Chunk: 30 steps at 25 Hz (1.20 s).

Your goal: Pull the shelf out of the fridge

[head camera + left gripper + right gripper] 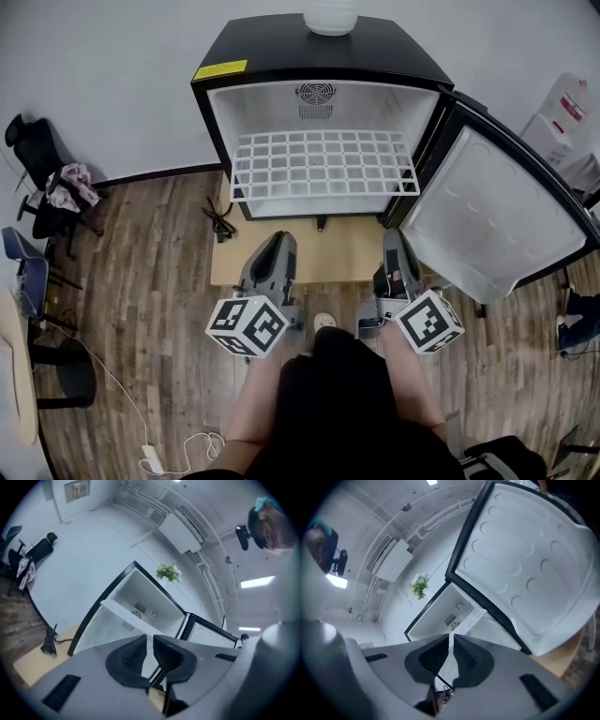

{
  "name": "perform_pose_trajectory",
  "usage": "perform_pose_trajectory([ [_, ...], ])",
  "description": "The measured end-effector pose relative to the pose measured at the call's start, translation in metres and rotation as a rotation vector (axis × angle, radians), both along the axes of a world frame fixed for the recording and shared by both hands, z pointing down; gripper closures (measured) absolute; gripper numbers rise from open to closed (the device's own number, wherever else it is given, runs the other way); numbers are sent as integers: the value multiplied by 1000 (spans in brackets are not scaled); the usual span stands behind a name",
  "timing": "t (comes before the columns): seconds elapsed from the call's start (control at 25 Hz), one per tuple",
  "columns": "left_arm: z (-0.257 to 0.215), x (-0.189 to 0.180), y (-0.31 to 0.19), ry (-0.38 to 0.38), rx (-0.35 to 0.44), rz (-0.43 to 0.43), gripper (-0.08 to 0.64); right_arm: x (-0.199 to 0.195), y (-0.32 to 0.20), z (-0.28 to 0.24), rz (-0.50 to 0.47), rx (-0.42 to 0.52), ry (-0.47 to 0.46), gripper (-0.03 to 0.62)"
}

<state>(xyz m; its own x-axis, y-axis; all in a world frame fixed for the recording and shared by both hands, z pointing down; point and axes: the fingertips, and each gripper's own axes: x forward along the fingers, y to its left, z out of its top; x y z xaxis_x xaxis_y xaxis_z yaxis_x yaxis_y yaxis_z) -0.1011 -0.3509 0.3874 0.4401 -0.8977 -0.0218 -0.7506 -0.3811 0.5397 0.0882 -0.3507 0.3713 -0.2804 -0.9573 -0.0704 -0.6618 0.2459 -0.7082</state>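
A small black fridge point(281, 52) stands open on the floor in the head view. Its white wire shelf point(323, 165) juts out past the front of the cabinet. Both grippers hang low near my body, well short of the shelf. My left gripper point(279, 240) points at the fridge with its jaws shut and nothing between them; its own view shows the gripper point(150, 641) below the shelf edge point(123, 616). My right gripper point(392, 242) is also shut and empty, and the gripper point(451, 641) looks up at the shelf point(474, 616).
The fridge door point(492, 220) swings wide to the right. A white pot point(330, 17) with a plant stands on top of the fridge. A wooden board point(323, 253) lies under the fridge, with a black cable point(220, 223) beside it. Chairs point(47, 187) are at the left.
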Motion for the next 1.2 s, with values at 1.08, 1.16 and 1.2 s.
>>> perform_pose_trajectory([
  [1.08,-3,16,-2,-385,115,76,555,-24,-8,-3,-186,73,542,601],
  [1.16,-1,16,-3,-379,111,77,555,-26,-9,-3,-189,74,547,601],
  [1.2,-1,16,-3,-378,110,77,555,-27,-9,-3,-189,75,552,601],
])
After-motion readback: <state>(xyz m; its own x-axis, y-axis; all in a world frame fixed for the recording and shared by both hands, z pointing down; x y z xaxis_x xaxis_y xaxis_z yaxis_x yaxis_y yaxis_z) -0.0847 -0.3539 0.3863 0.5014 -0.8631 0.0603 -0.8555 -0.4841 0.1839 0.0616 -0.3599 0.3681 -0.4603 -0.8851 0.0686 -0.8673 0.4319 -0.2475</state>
